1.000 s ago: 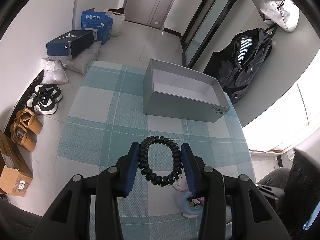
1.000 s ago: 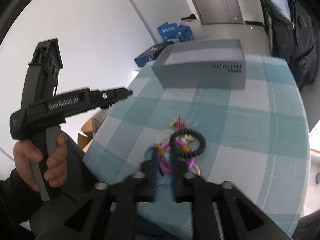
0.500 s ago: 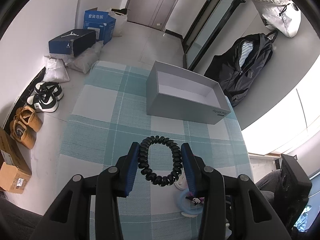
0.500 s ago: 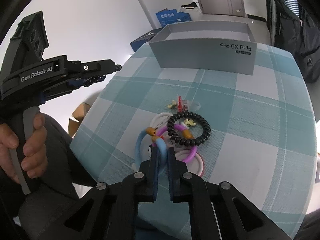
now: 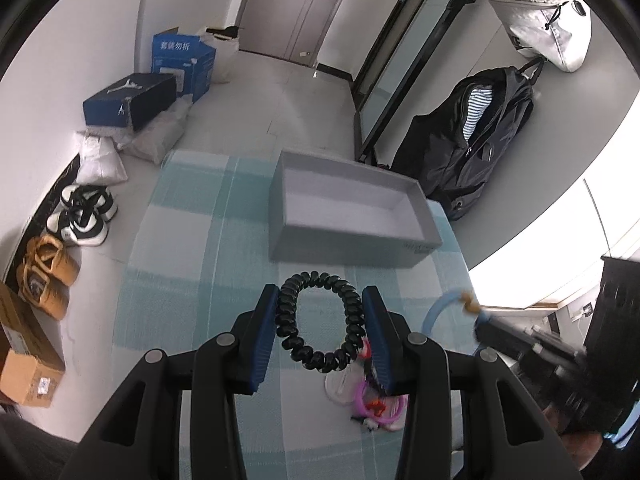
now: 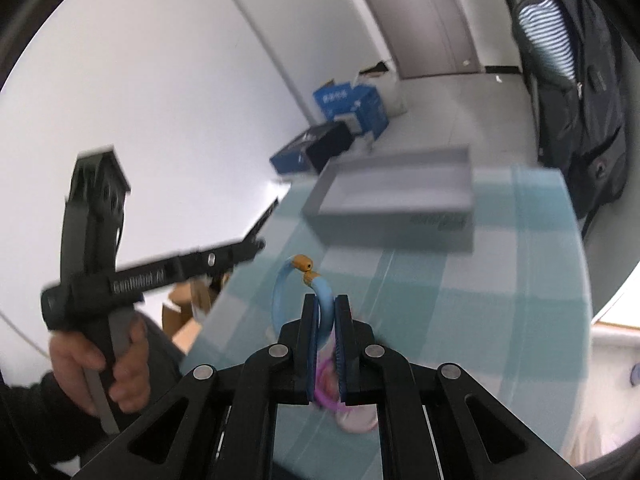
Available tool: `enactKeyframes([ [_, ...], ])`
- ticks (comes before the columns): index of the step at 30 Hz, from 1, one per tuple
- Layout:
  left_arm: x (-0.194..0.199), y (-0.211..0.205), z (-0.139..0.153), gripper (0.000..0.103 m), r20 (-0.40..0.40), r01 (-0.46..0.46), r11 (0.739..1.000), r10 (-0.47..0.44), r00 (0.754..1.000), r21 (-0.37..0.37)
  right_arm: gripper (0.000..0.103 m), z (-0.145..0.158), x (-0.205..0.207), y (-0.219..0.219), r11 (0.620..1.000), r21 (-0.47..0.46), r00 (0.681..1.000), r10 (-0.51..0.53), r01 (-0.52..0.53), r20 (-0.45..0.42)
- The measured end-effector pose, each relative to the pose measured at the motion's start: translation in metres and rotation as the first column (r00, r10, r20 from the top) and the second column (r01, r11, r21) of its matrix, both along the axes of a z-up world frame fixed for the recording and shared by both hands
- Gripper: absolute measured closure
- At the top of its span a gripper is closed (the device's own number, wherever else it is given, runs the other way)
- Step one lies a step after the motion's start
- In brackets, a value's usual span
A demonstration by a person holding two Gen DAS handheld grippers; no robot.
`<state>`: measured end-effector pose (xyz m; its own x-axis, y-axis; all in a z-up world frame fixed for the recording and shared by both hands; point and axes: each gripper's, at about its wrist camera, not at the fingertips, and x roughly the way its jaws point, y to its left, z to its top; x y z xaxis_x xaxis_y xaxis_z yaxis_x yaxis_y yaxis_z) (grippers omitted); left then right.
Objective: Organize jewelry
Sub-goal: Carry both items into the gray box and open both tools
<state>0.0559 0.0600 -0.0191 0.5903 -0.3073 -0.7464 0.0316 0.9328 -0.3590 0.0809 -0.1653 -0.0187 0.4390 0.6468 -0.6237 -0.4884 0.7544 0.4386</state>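
My left gripper (image 5: pixel 320 300) is shut on a black spiral hair tie (image 5: pixel 322 322), held above the checked tablecloth. The right gripper (image 6: pixel 325 302) is shut on a light blue bangle (image 6: pixel 280 296) with orange end caps, lifted off the table; the bangle also shows at the right of the left wrist view (image 5: pixel 438 310). A pile of pink and white rings (image 5: pixel 376 400) lies on the cloth below both grippers. An open grey box (image 5: pixel 352 216) stands farther back on the table, with nothing visible inside.
The table (image 5: pixel 180 280) drops off to the floor at the left, where shoes (image 5: pixel 84 216) and cardboard boxes (image 5: pixel 24 356) lie. A black jacket (image 5: pixel 476 148) hangs at the right. A hand (image 6: pixel 116 360) holds the left gripper's handle in the right wrist view.
The right gripper closed on the blue bangle in the pile and lifted it off the table. The left gripper has kept its hold on the black hair tie and stayed nearly still.
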Motion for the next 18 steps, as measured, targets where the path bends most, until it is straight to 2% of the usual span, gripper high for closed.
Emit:
enactKeyframes([
  [6,0.035,-0.008,0.006,0.067,0.009,0.020,1.000,-0.020,1.000,0.009,0.096,0.017,0.051,0.001,0.999,0.014,0.999,-0.040,0.040,0.033],
  [11,0.071,-0.020,0.010,0.067,0.015,0.052,0.998,-0.052,0.999,0.020,0.096,0.018,0.088,0.006,0.999,-0.008,0.998,-0.047,0.047,0.029],
  [18,0.114,-0.025,-0.015,0.067,-0.064,0.091,0.996,-0.091,0.994,-0.005,0.096,0.000,0.126,0.008,0.997,-0.044,0.997,-0.069,0.067,-0.039],
])
